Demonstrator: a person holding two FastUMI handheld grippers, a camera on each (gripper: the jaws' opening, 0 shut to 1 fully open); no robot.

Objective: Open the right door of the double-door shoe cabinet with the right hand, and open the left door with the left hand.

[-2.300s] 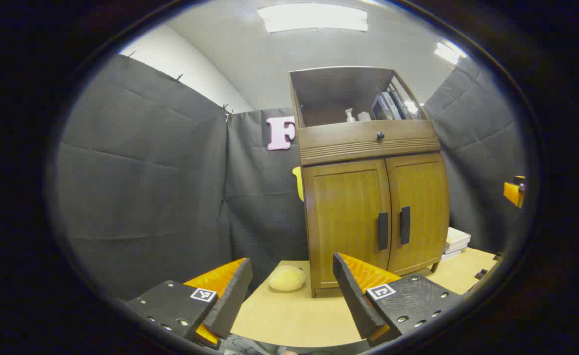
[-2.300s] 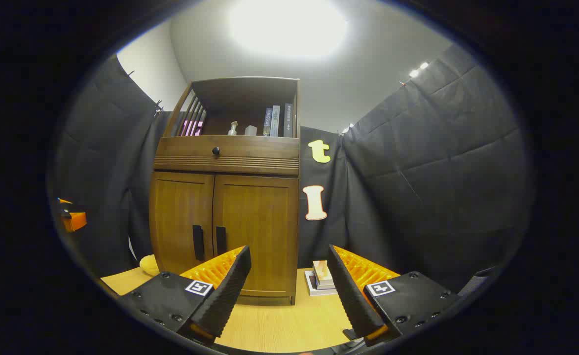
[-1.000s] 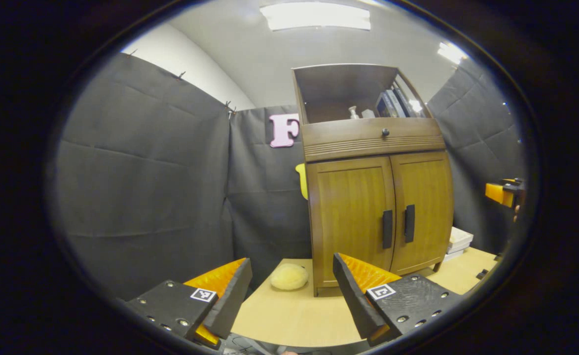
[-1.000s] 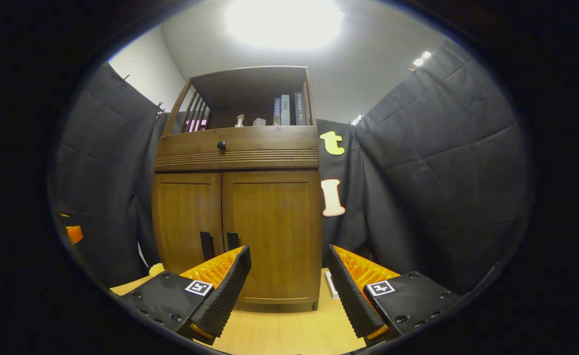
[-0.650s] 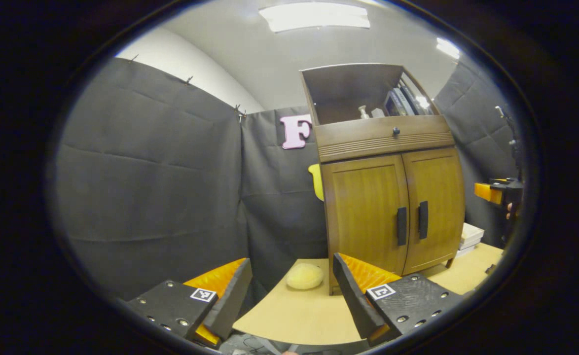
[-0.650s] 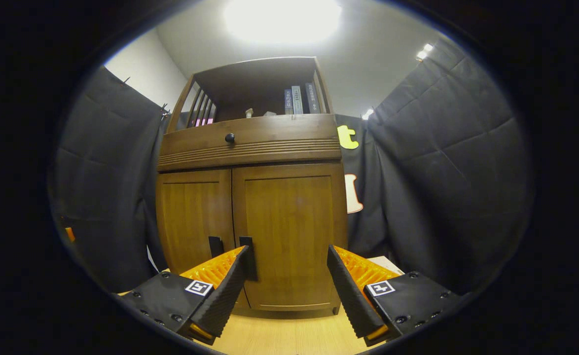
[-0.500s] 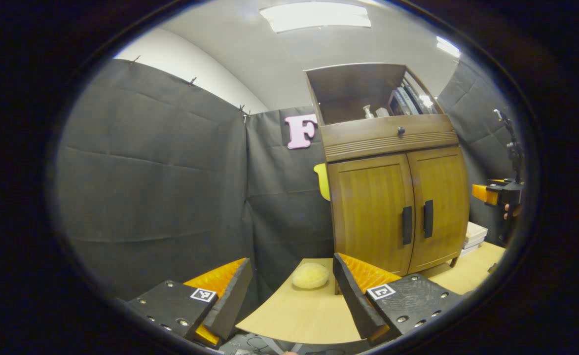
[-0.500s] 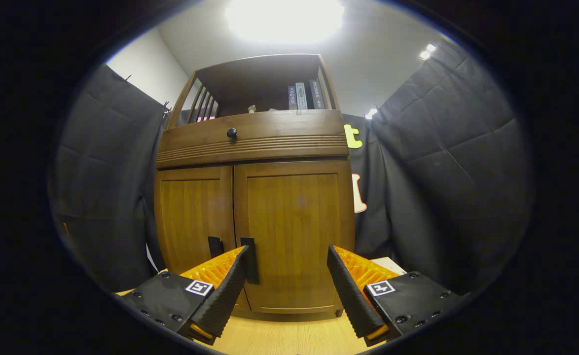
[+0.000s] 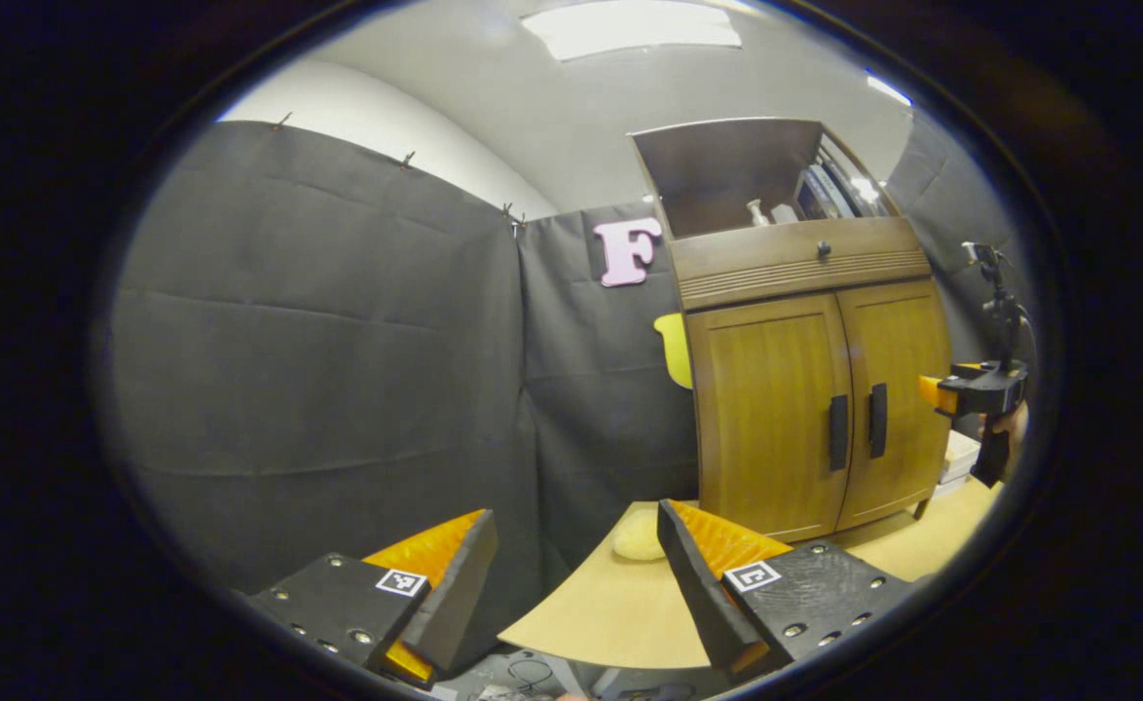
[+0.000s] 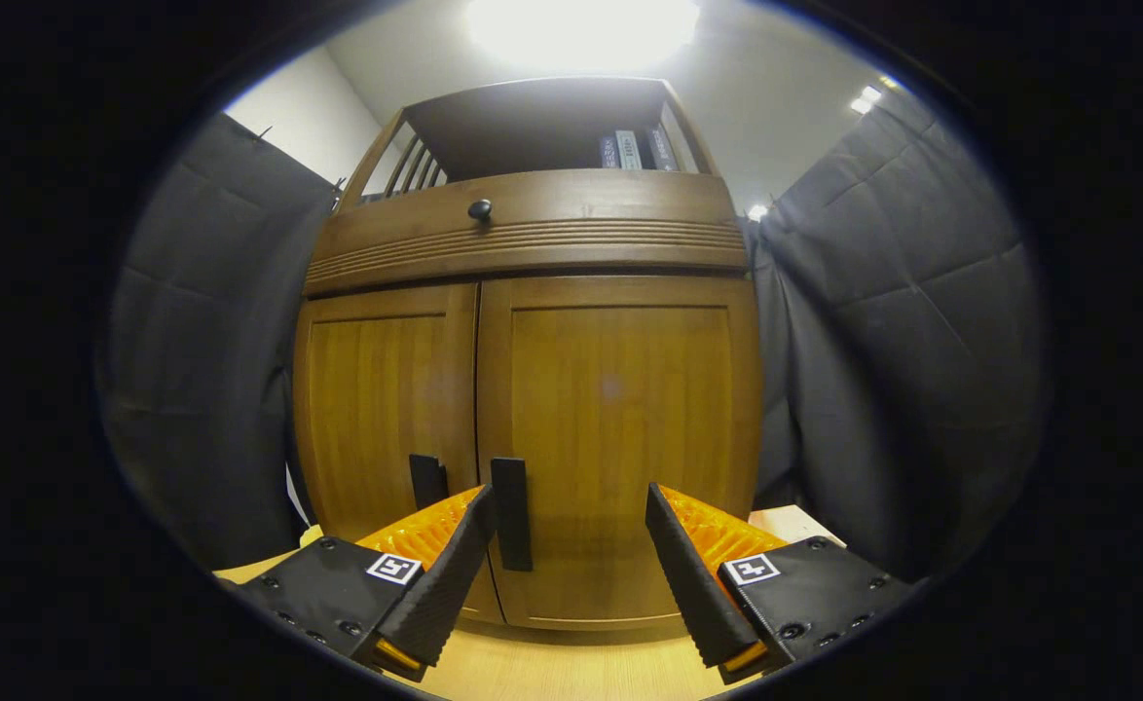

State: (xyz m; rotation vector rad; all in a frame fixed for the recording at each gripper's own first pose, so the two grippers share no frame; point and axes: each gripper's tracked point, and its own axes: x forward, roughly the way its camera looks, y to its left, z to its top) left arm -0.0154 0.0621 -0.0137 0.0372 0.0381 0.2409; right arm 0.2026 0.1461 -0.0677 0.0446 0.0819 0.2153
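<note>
Brown wooden double-door shoe cabinet on light wooden bench, far right in left gripper view. 2 doors, both closed; 2 black vertical handles side by side at centre seam. 1 black knob on drawer above. Right tool spread wide, close to right door, right handle just beside its left finger, not gripped. Left tool spread, well apart from cabinet. 1 pale yellow round sponge near cabinet's left foot.

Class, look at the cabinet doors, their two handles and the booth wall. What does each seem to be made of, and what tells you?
Doors: wood or wood veneer, brown with a soft sheen; vertical grain shows.
Handles: matte black bars, plastic or painted metal; I cannot tell which.
Wall: dark cloth, matte; it hangs in folds and creases.
</note>
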